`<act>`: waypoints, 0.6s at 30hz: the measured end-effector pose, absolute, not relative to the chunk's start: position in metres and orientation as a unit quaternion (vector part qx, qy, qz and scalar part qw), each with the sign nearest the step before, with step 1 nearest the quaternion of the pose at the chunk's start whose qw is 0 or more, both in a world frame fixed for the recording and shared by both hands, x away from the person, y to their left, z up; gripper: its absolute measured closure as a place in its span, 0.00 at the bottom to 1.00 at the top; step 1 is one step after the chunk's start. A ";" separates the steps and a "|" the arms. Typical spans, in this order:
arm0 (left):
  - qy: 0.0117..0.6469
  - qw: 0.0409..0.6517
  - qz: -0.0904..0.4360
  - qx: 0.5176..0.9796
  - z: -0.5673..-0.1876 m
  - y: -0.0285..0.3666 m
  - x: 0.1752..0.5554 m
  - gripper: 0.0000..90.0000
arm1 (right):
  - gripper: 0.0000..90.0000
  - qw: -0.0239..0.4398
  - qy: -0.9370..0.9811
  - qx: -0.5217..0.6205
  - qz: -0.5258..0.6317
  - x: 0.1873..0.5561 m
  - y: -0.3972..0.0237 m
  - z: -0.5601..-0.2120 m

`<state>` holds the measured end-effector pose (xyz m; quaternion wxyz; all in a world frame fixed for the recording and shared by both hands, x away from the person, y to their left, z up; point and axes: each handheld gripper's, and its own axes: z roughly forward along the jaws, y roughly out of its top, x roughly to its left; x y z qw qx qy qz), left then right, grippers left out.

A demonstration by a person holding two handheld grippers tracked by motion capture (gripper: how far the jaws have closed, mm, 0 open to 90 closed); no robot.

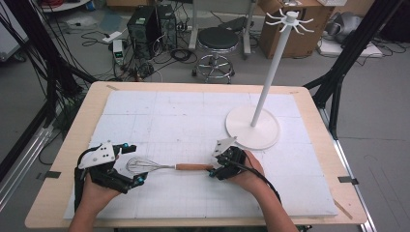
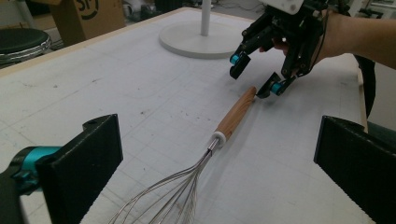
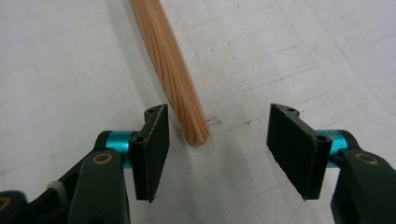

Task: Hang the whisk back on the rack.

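White gridded foam board (image 1: pixel 169 116) covers the wooden table, and on it lies the wire whisk with a wooden handle (image 1: pixel 193 167), between both tools. The handle tip is flanked by the right gripper (image 3: pixel 212 140), jaws apart and untouching; so shallow a bite could slip off. The left gripper (image 2: pixel 215 163) stands wide open over the wires, which could be bent if squeezed.

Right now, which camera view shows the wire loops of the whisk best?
The left gripper view: the wire loops lie close, fanning out from the wooden handle. The high view shows the whole whisk, but small. The right gripper view gives the handle's end.
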<state>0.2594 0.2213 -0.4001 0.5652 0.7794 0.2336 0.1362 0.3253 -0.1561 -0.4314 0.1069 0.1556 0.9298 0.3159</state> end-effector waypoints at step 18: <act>0.233 0.564 0.134 0.780 -0.401 0.220 0.260 0.02 | 0.29 0.106 0.852 0.222 0.461 0.298 -0.234 -0.393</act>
